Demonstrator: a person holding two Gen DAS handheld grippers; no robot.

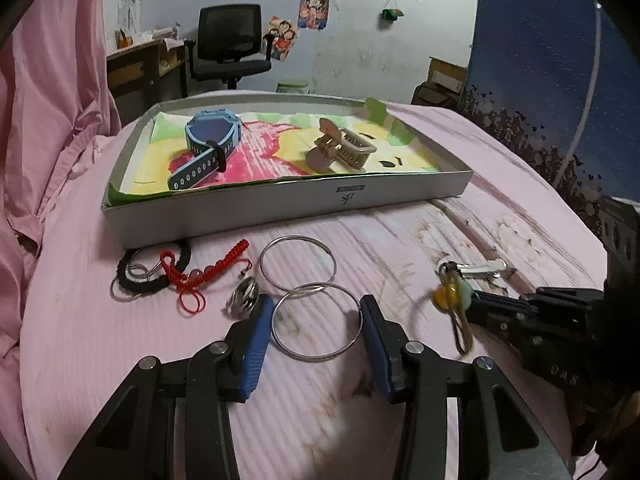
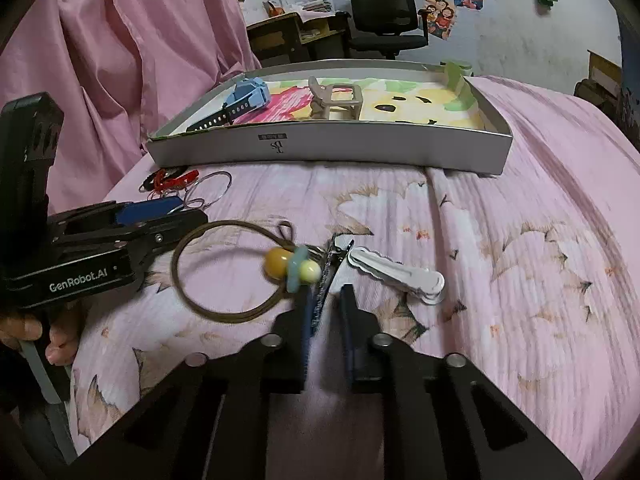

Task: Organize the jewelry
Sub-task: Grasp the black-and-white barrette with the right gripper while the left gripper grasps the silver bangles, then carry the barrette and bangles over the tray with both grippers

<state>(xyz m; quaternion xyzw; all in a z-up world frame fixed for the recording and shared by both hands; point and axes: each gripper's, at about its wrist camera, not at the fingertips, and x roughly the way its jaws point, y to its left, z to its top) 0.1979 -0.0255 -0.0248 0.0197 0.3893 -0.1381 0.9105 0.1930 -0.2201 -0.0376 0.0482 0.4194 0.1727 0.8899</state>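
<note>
Your left gripper is spread wide, its blue pads either side of a thin silver bangle lying flat on the pink floral bedspread; neither pad presses on it. A second silver bangle overlaps the first at its 12 o'clock edge. At 9 o'clock from the left pad sits a small silver ring, and further toward 10 o'clock lie a red braided cord bracelet and a black braided bracelet, tangled together.

Your right gripper has its jaws nearly together, but there is still a gap, and a small dark clip sits at the tips; whether it is actually pinched you cannot tell. Just at 10 o'clock from the tips hangs a brown cord loop with yellow and pale green beads, motion-blurred. At 2 o'clock from the tips a silver scalloped hair clip rests on the bedspread.

At 12 o'clock in both views stands the shallow white cardboard box lid, lined with a colourful drawing. Inside it, a blue watch with a perforated strap lies at the 9 o'clock end and a beige claw hair clip near the middle.
</note>
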